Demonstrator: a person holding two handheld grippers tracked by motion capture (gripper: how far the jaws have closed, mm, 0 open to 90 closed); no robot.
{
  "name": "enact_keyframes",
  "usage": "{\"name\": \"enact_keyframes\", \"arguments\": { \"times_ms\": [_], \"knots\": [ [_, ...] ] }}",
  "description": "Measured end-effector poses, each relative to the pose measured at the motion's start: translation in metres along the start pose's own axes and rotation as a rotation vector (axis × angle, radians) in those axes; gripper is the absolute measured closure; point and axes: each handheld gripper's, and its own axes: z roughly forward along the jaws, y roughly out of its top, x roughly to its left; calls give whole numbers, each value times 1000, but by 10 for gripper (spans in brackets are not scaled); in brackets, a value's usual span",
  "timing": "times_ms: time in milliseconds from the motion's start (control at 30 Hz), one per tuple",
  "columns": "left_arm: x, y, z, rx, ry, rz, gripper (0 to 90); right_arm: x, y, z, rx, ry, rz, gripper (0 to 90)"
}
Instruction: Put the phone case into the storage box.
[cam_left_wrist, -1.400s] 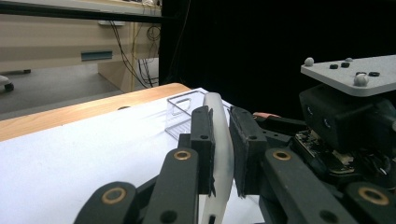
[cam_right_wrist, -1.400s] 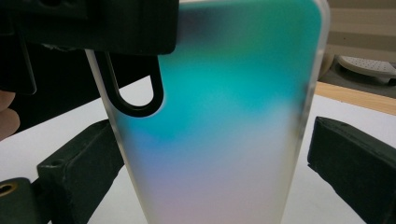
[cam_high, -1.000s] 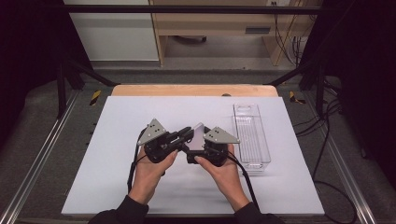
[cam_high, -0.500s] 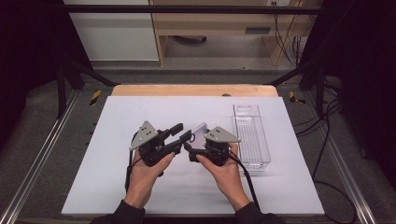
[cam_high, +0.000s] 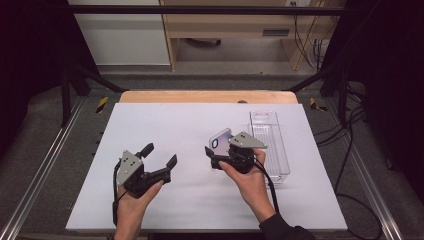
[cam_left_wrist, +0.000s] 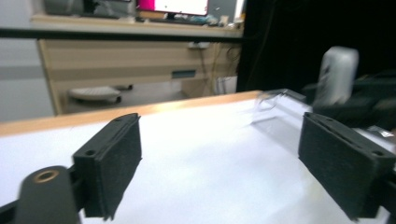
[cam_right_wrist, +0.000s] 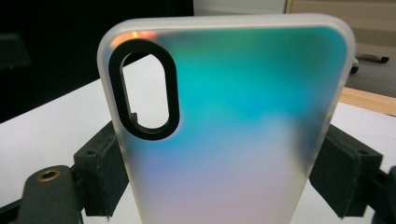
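While the right gripper (cam_high: 216, 151) is pinching the phone case (cam_high: 221, 139) by its edges, the left gripper (cam_high: 159, 156), jaws just spreading with nothing between them, is sitting at its nine o'clock, so the case needs carrying level toward the clear tray (cam_high: 270, 145) at three o'clock.

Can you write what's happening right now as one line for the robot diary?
left gripper: jaws just opened, nothing between them | right gripper: shut on phone case | clear tray: on table, right of the case

Left hand: comes in from the bottom edge, gripping the black two-jaw left gripper (cam_high: 161, 156) low over the table.
Left jaws: just been opening, now spread wide, nothing between them.
Right hand: holds the black two-jaw right gripper (cam_high: 214, 152), well apart from the left.
Right jaws: clamped on a held object's edges.
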Motion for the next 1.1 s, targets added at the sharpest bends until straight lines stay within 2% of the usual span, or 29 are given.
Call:
{"name": "enact_keyframes", "arguments": {
  "times_ms": [100, 267, 300, 467, 600, 700, 867, 967, 1100],
  "knots": [
    [5, -13, -7, 6, 23, 13, 69, -4, 2, -4, -7, -3, 8, 170],
    [16, -25, -15, -8, 12, 94, 37, -9, 6, -12, -9, -7, 9, 170],
    [20, -27, -16, -6, 10, 100, 36, -10, 7, -13, -8, -9, 9, 170],
    [35, -38, -24, -8, 11, 58, 35, -15, 11, -15, -11, -8, 19, 170],
    [40, -41, -27, -11, 2, 45, 35, -20, 17, -14, -11, -11, 31, 170],
    [41, -42, -27, -8, -1, 45, 35, -23, 24, -14, -8, -17, 45, 170],
    [36, -44, -23, 6, -13, 45, 35, -30, 39, -17, -17, -33, 42, 170],
    [31, -44, -21, 7, -26, 63, 34, -35, 47, -19, -10, -16, 59, 170],
    [30, -45, -20, 15, -33, 59, 35, -42, 58, -21, 1, -40, 58, 171]
  ]
}}
